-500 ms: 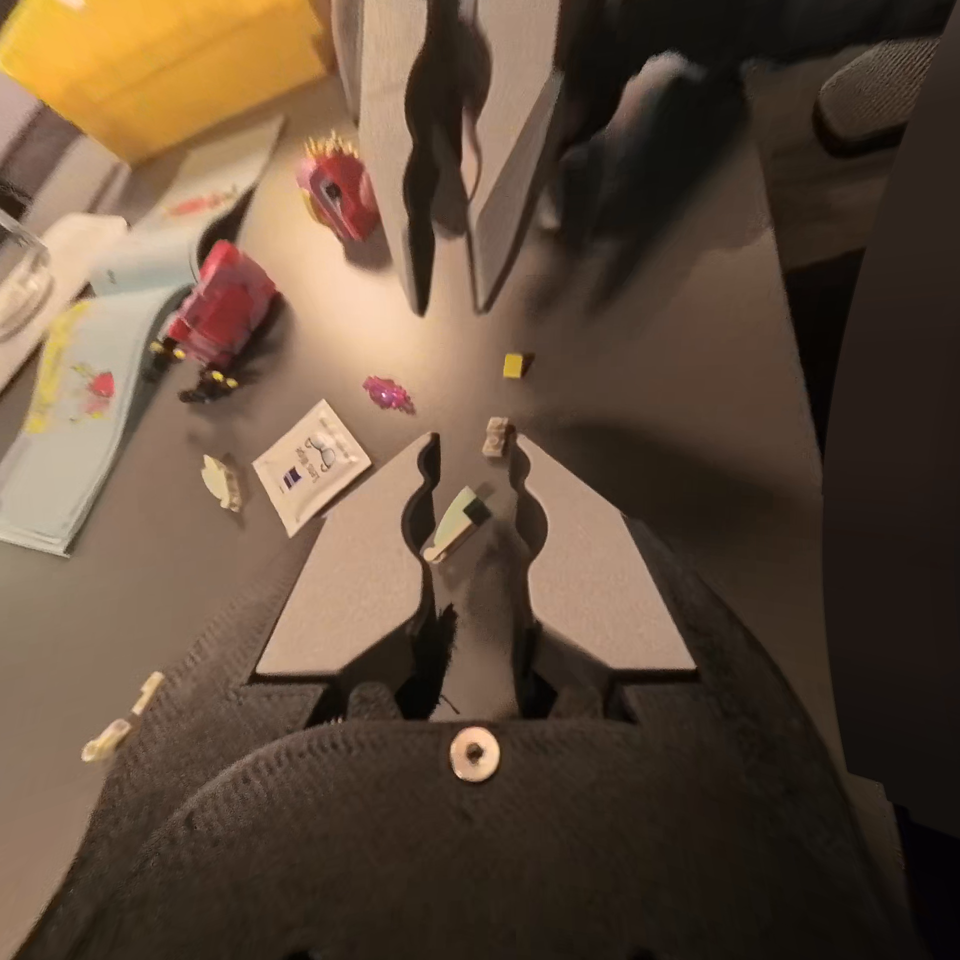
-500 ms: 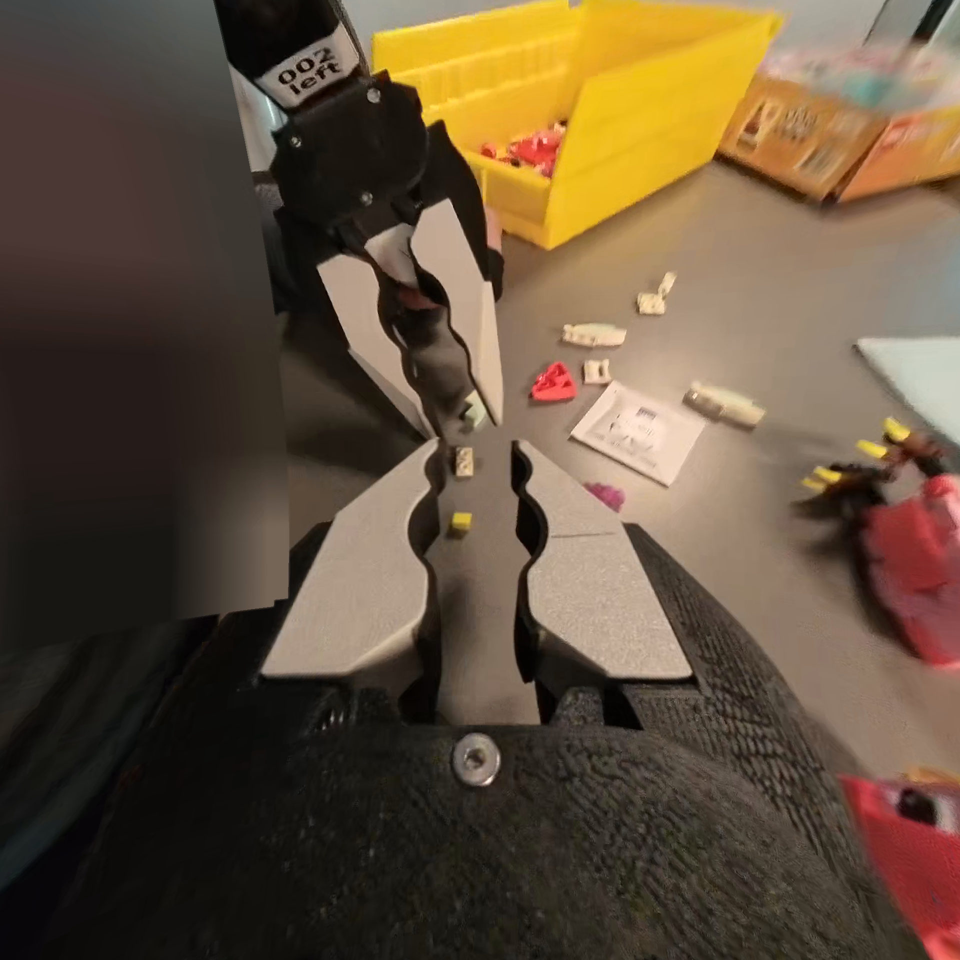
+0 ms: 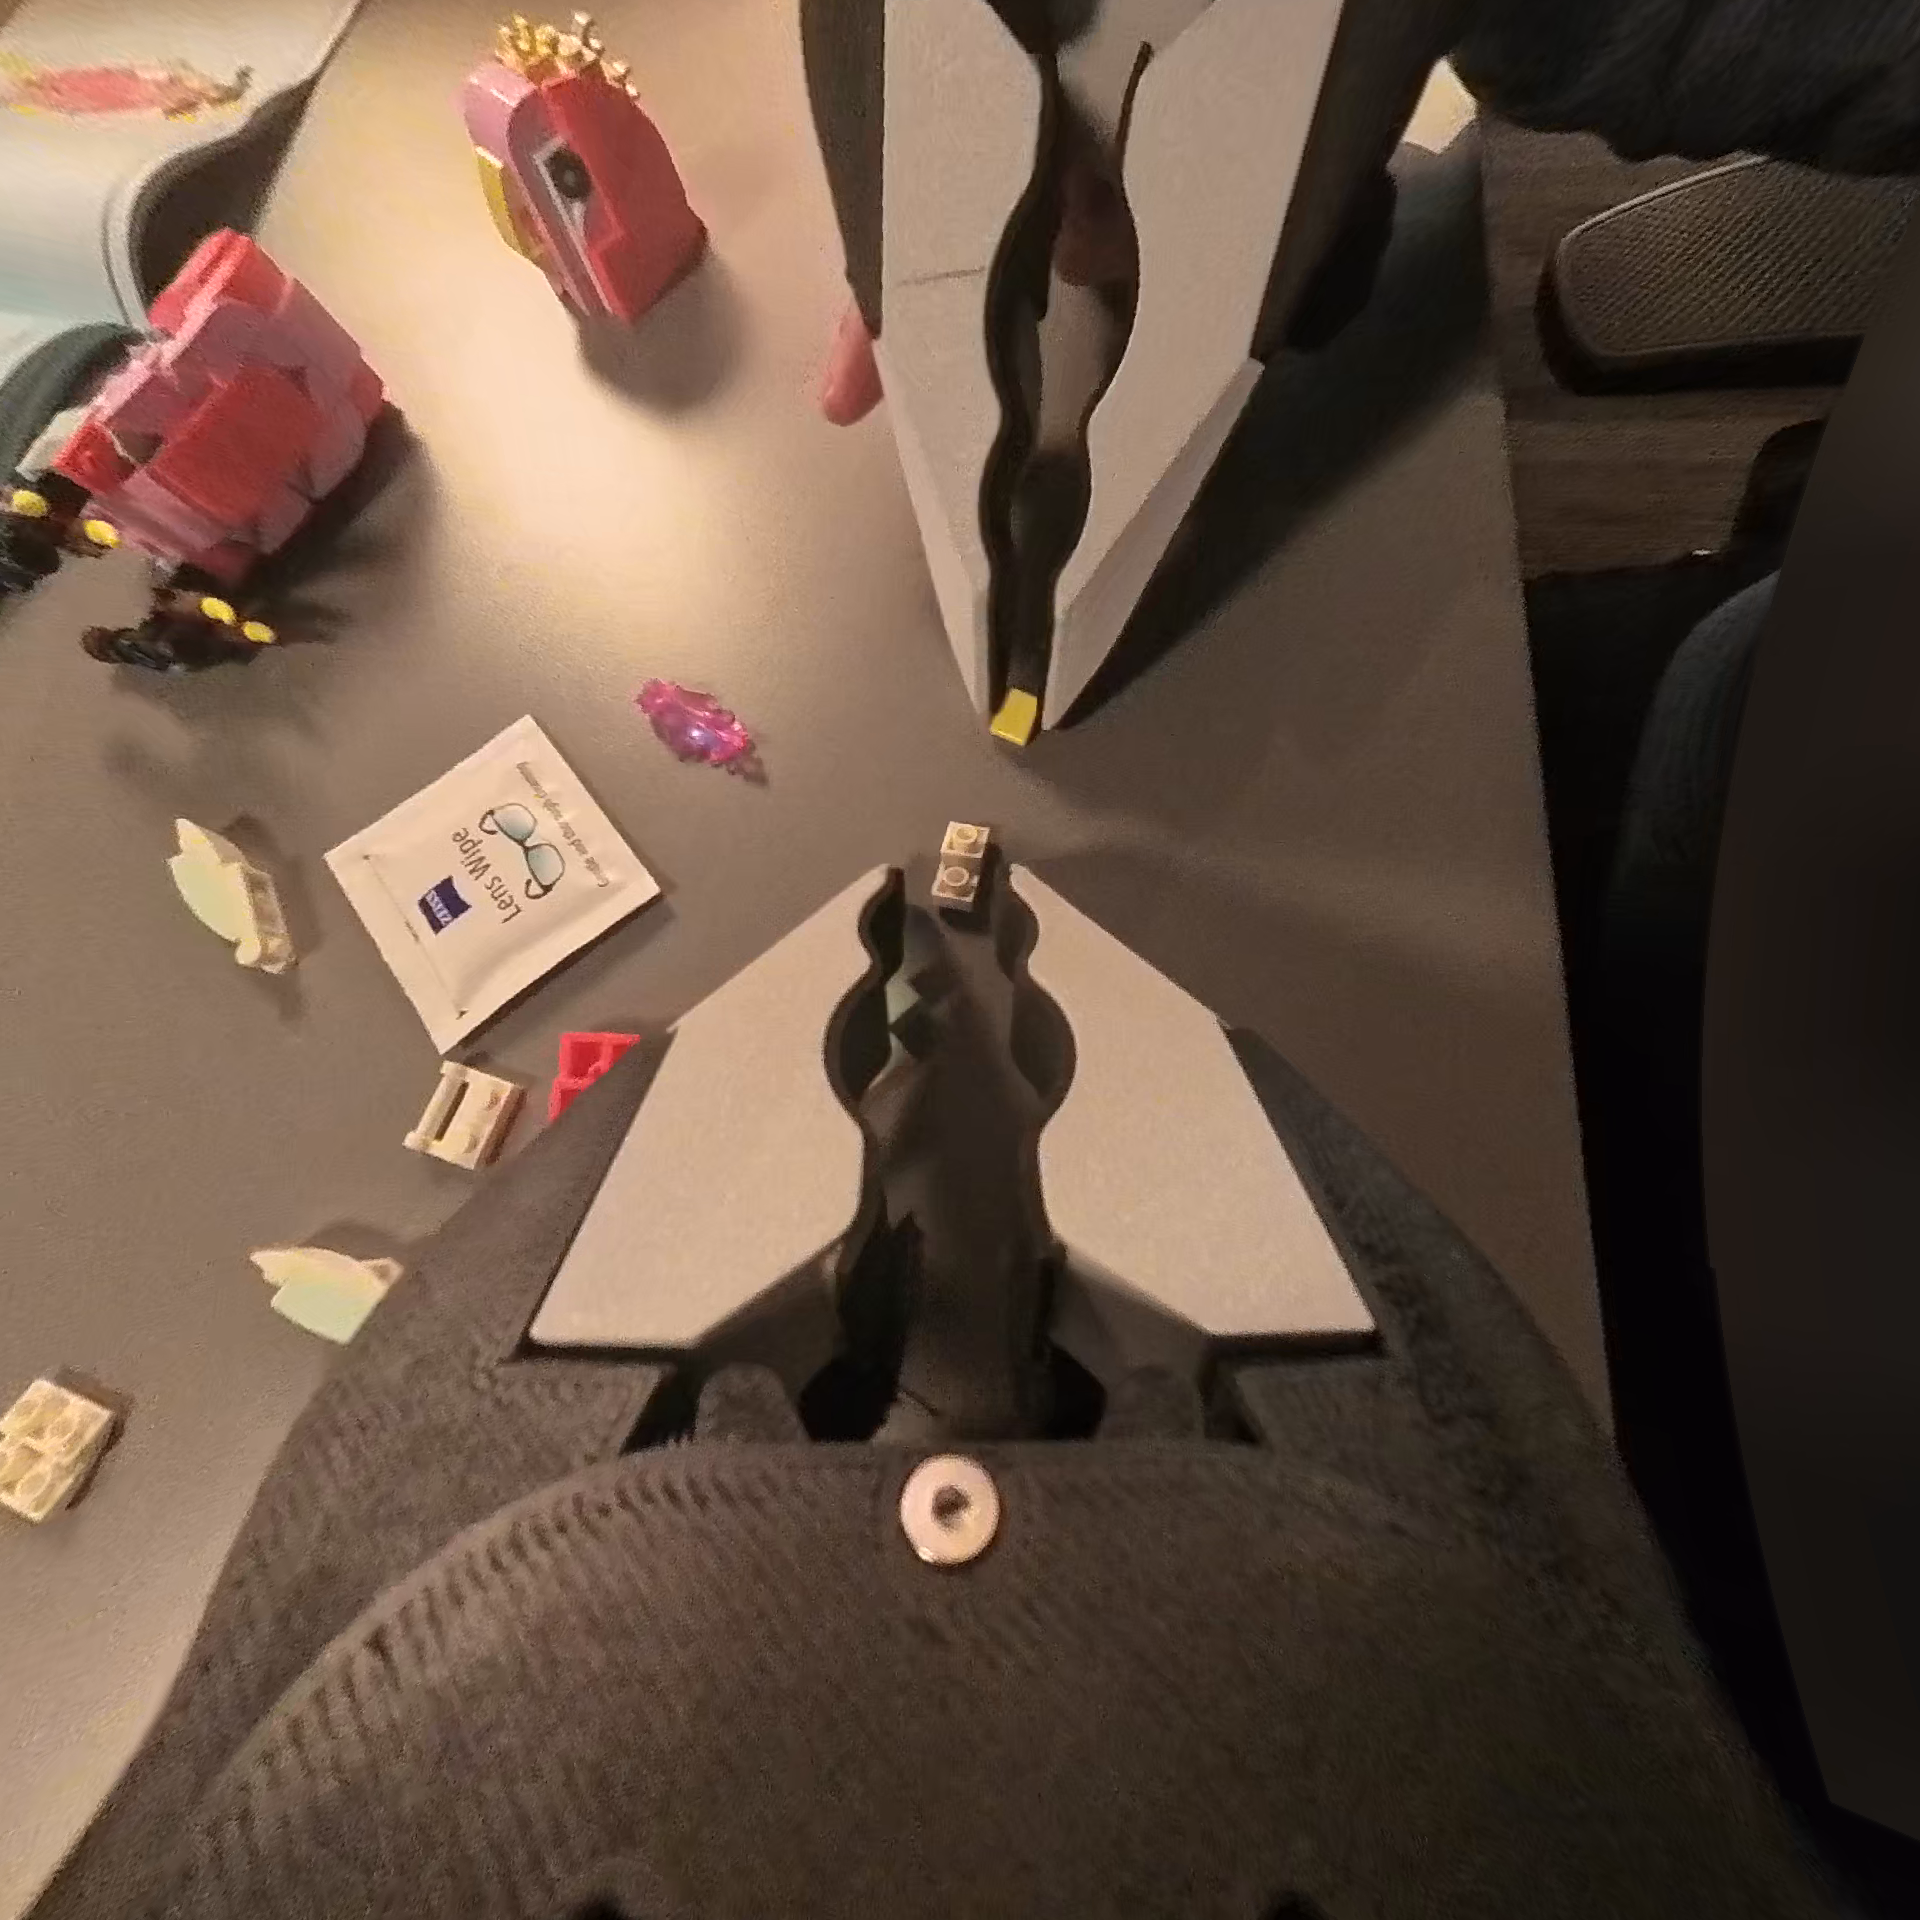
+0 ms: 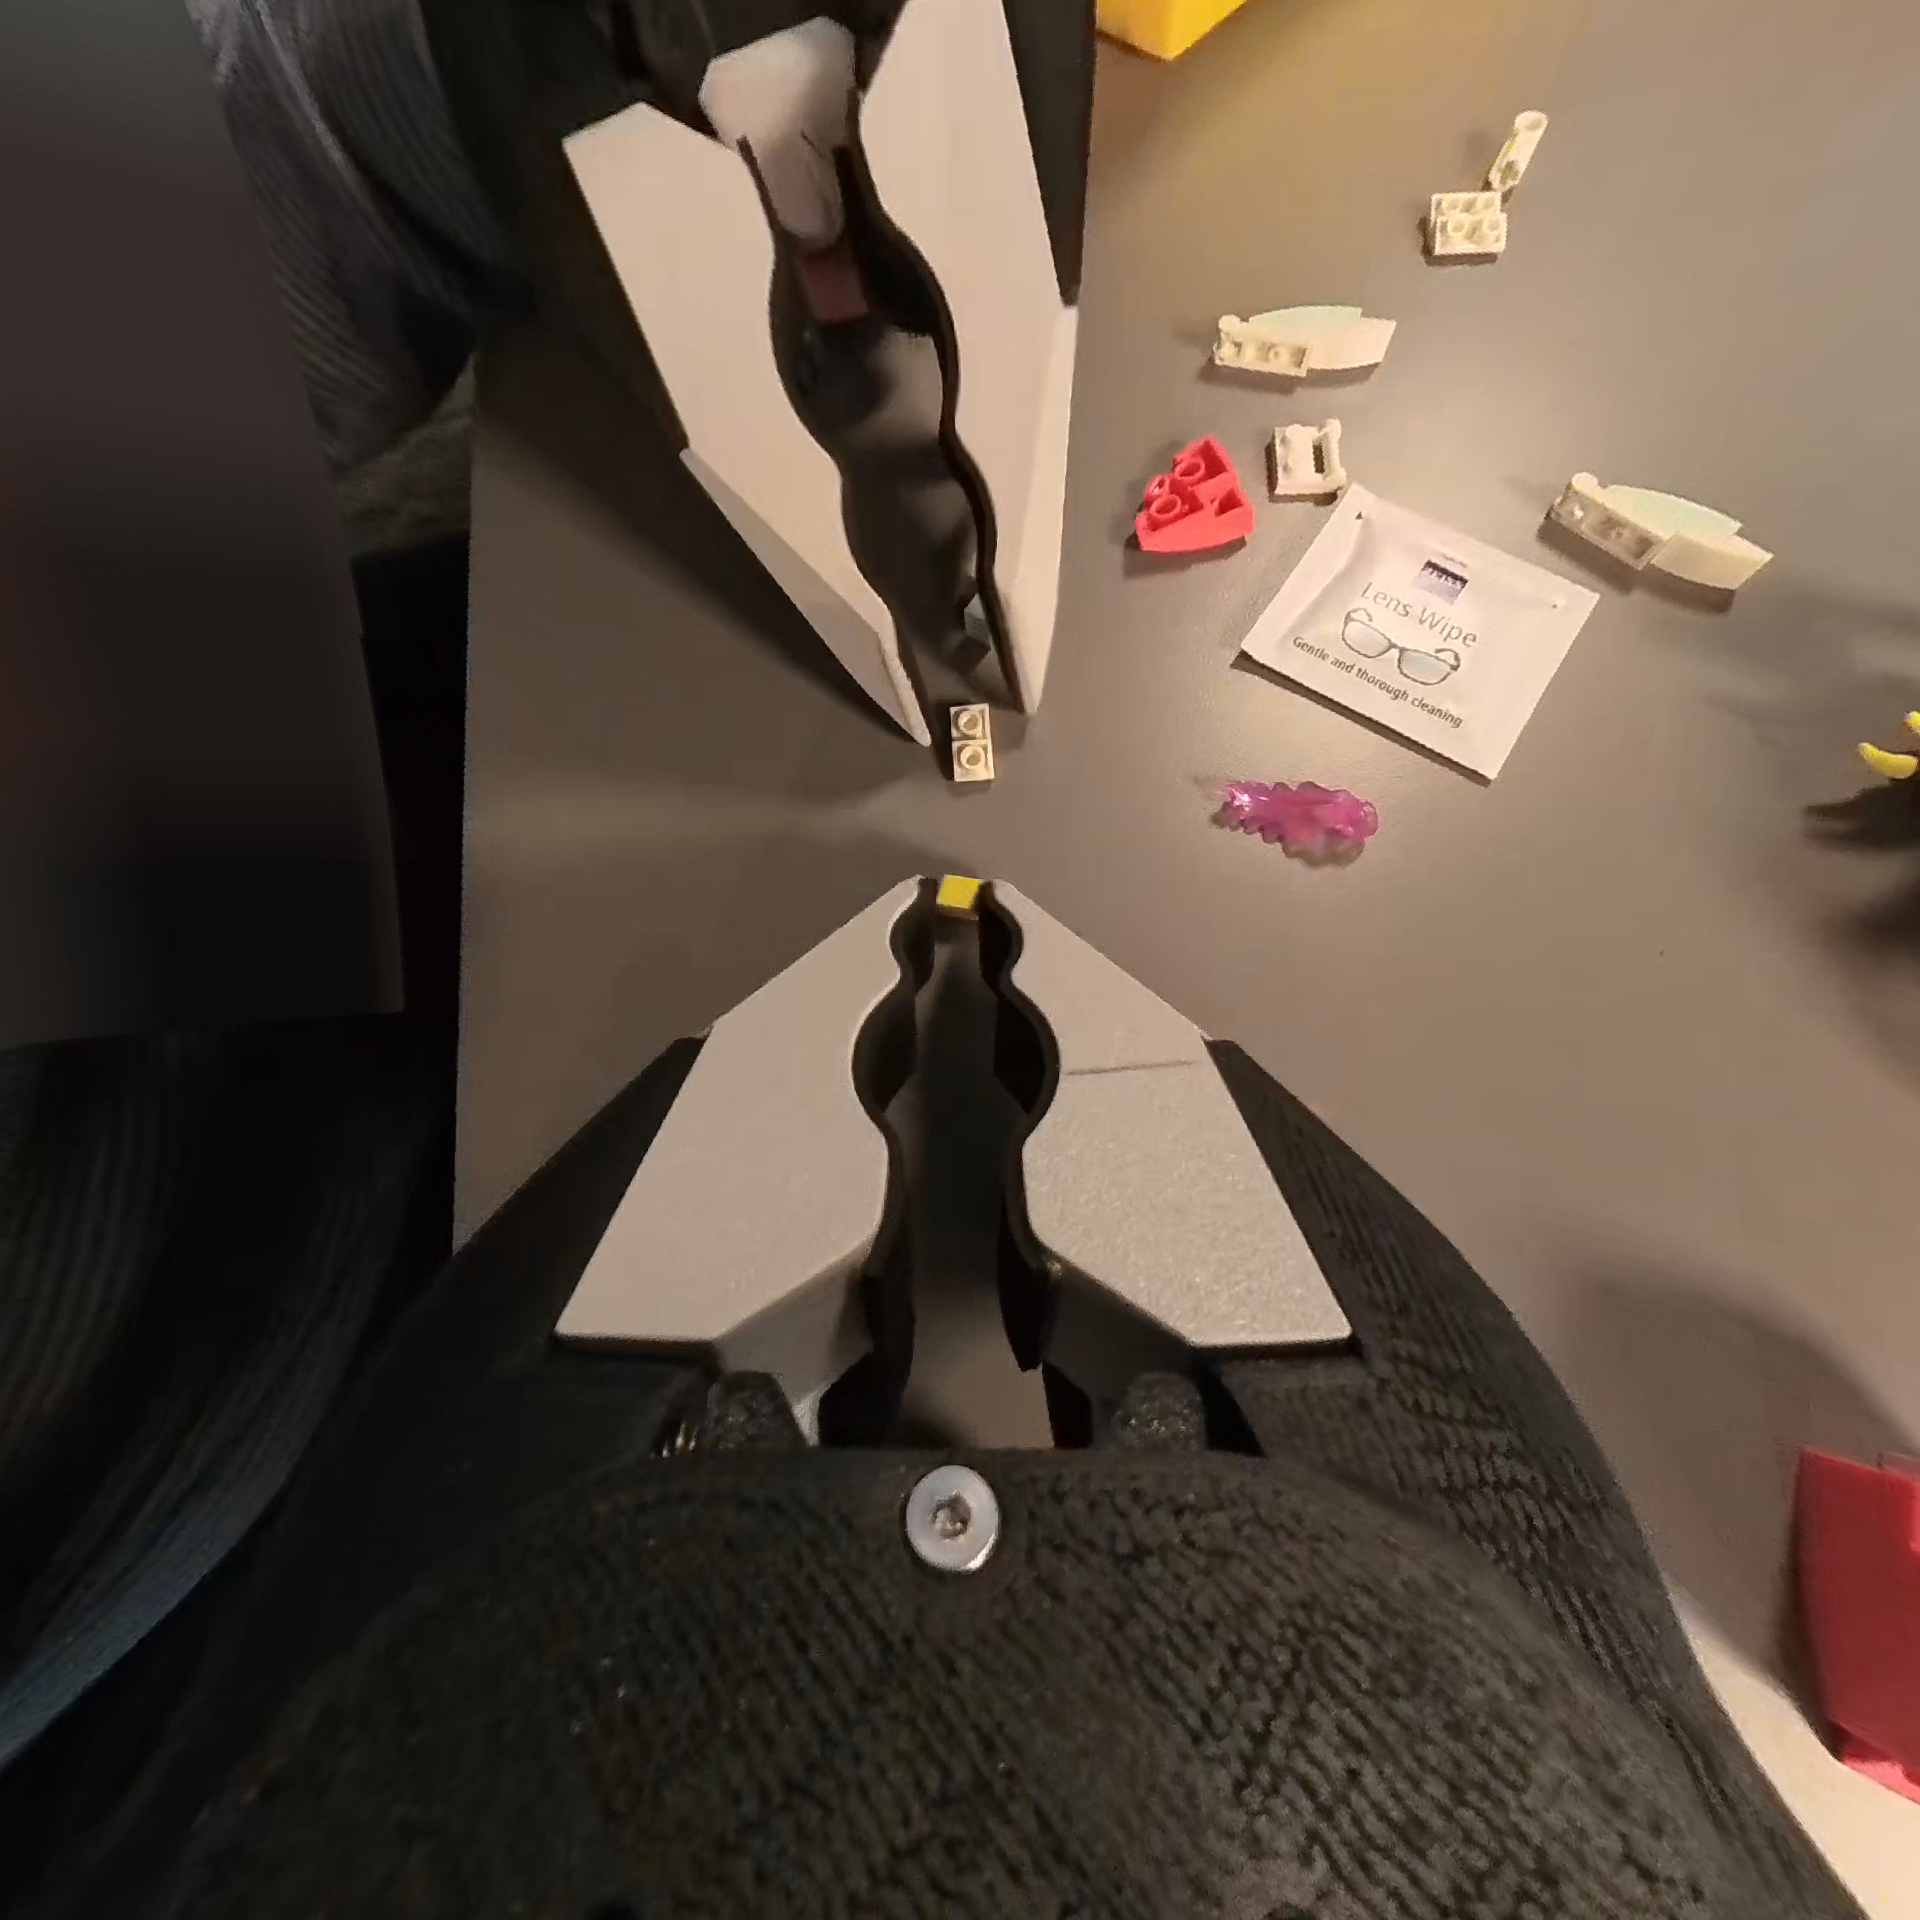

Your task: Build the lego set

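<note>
My right gripper [image 4: 956, 885] is shut on a small yellow square piece [image 4: 956, 896], pinched at the fingertips just above the grey table; the left wrist view shows this too [image 3: 1013, 715]. My left gripper [image 3: 954, 873] faces it, tips down near the table. A cream two-stud plate [image 3: 961, 881] lies between its fingertips without being pressed. Deeper between the fingers, a pale green and black piece [image 3: 906, 1006] rests against one finger. A gap shows between it and the other finger, so this gripper is open.
A white wipe sachet [image 3: 494, 878], a translucent pink piece [image 3: 694, 720], a red wedge [image 4: 1195, 499] and several cream and pale green pieces lie to one side. Two red brick builds [image 3: 223, 416] [image 3: 582, 197] stand farther off. The table edge and a chair [image 3: 1704, 270] are on the other side. Less than 4 cm separates the two grippers' tips.
My right gripper was open around the yellow piece and has closed on it. My left gripper's fingers have narrowed around the pale green piece. Both cameras are closer to the table.
</note>
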The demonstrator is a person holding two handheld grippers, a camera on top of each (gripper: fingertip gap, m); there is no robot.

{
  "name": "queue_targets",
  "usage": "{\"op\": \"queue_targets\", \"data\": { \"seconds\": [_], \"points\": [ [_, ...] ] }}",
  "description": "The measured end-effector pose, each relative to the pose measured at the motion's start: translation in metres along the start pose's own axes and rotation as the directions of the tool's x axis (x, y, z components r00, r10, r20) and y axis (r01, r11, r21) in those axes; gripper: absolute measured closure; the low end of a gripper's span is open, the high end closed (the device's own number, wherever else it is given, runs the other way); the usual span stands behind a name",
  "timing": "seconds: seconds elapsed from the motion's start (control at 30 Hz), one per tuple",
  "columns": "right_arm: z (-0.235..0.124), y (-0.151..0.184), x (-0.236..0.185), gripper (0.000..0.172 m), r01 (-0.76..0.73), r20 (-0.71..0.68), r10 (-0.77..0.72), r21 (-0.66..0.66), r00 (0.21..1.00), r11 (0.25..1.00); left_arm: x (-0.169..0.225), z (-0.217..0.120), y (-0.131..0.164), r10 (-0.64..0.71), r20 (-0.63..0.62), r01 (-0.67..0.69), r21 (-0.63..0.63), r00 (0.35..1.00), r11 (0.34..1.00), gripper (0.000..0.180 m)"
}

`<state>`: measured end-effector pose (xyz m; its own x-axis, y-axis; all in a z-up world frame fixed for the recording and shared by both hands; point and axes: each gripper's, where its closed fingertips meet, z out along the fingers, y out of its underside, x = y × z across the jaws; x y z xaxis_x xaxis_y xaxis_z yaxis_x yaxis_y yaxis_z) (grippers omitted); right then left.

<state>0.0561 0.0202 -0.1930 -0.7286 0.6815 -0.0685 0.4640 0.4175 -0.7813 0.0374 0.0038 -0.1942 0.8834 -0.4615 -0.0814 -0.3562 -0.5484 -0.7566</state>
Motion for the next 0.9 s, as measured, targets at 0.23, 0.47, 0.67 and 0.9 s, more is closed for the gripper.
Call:
{"op": "queue_targets", "data": {
  "seconds": [0.23,0.47,0.67,0.9],
  "points": [
    [-0.006,-0.015,-0.004,0.166,0.012,0.094,-0.022,0.099,0.995,0.995,0.001,-0.002,-0.001,0.069,0.061,-0.069,0.012,0.996,0.998,0.168],
    [0.006,-0.025,0.000,0.166,0.145,0.113,-0.156,0.104,0.981,0.984,0.001,0.000,0.000,0.012,0.014,-0.012,-0.002,1.000,1.000,0.168],
    [0.011,-0.022,-0.002,0.166,0.170,0.154,-0.179,0.073,0.972,0.983,0.002,0.000,0.001,-0.001,0.023,0.001,-0.014,1.000,1.000,0.172],
    [0.011,-0.024,0.000,0.166,0.173,0.158,-0.185,0.082,0.970,0.981,0.002,0.000,0.001,-0.018,0.018,0.018,-0.010,1.000,1.000,0.173]
  ]
}}
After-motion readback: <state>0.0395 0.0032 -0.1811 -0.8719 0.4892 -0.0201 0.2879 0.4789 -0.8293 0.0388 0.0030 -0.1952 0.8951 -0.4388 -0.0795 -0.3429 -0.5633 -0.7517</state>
